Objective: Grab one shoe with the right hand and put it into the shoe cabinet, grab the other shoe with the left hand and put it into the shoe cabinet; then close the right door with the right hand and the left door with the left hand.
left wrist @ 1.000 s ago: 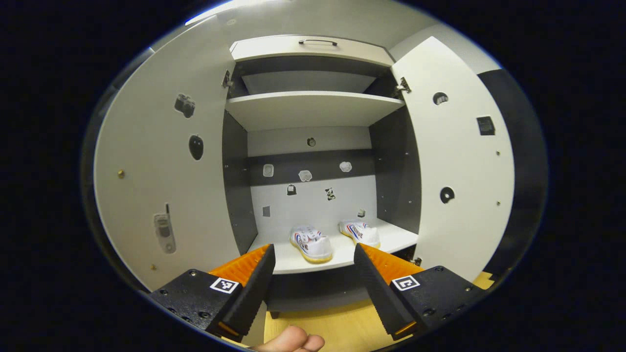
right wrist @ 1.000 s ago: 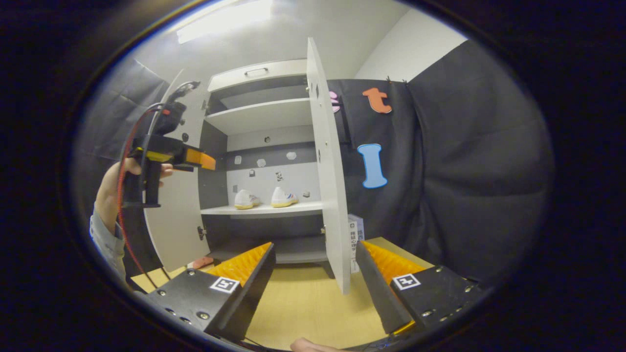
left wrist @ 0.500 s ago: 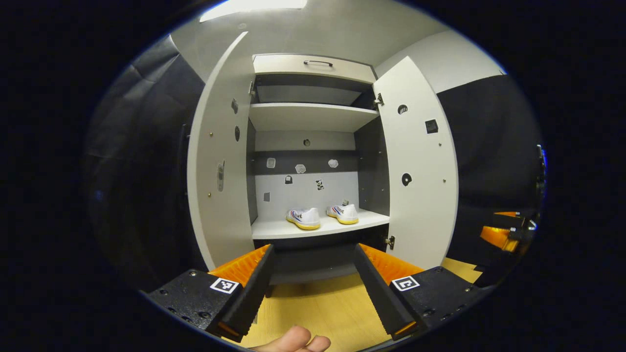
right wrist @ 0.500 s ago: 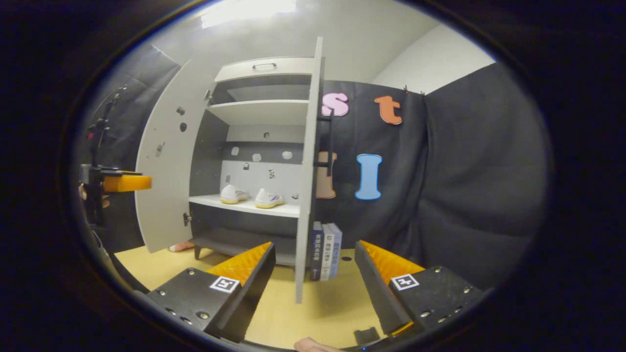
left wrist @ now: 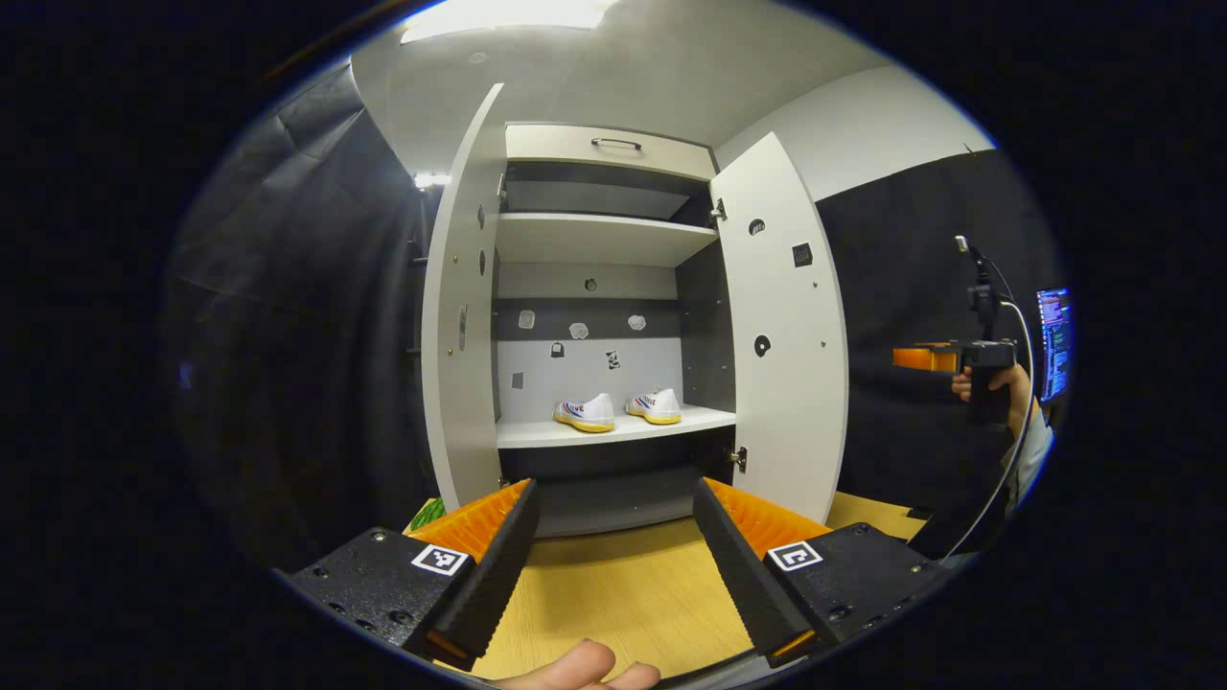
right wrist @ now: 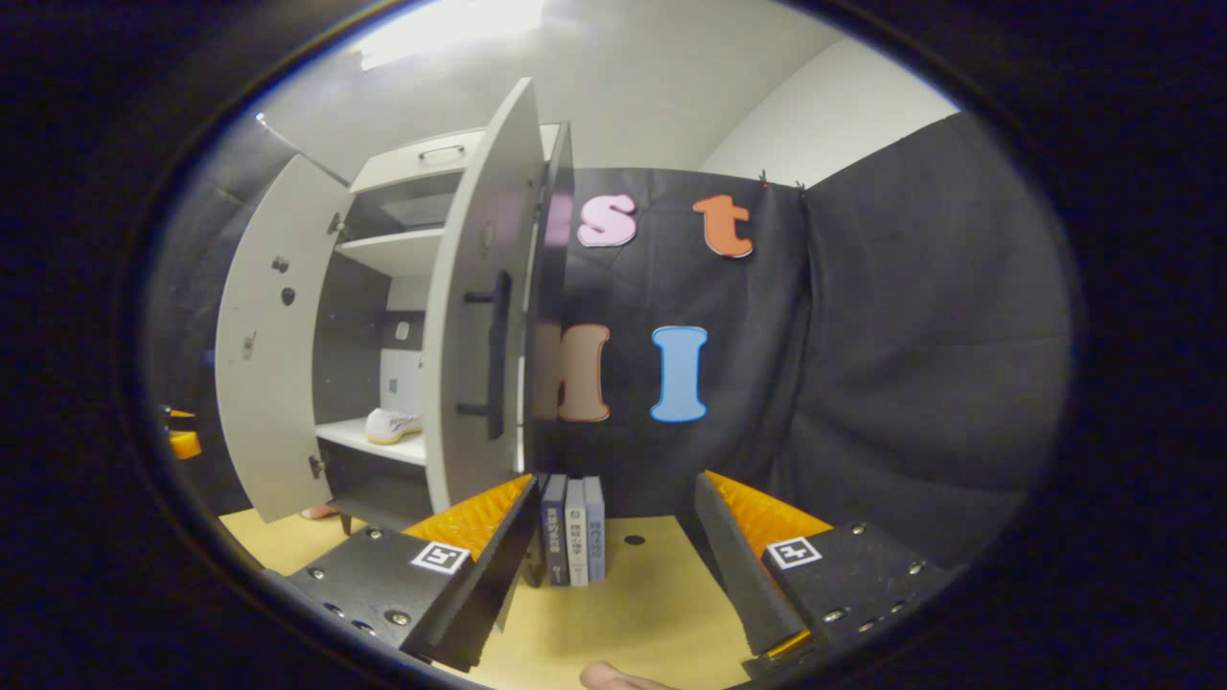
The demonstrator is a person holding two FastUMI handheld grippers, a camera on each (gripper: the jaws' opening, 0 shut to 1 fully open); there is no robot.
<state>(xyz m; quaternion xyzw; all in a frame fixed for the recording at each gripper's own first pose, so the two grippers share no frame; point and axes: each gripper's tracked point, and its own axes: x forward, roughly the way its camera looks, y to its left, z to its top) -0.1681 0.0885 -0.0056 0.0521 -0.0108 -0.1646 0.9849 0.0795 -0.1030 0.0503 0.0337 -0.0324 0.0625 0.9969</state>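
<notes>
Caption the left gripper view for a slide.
Open left gripper facing the shoe cabinet, both shoes shelved, both doors open.

In your left gripper view, the shoe cabinet (left wrist: pixel 606 153) stood straight ahead on the floor (left wrist: pixel 613 599), both doors swung out toward you. The left door (left wrist: pixel 462 307) hung at the left of the opening, the right door (left wrist: pixel 781 326) at the right. Two shoes sat side by side on the lower shelf (left wrist: pixel 613 431), the left shoe (left wrist: pixel 585 413) slightly nearer you than the right shoe (left wrist: pixel 655 406). An upper shelf (left wrist: pixel 599 235) lay above them. In your right gripper view, three books (right wrist: pixel 573 527) stood upright on the floor just right of the right door, before the booth wall.
</notes>
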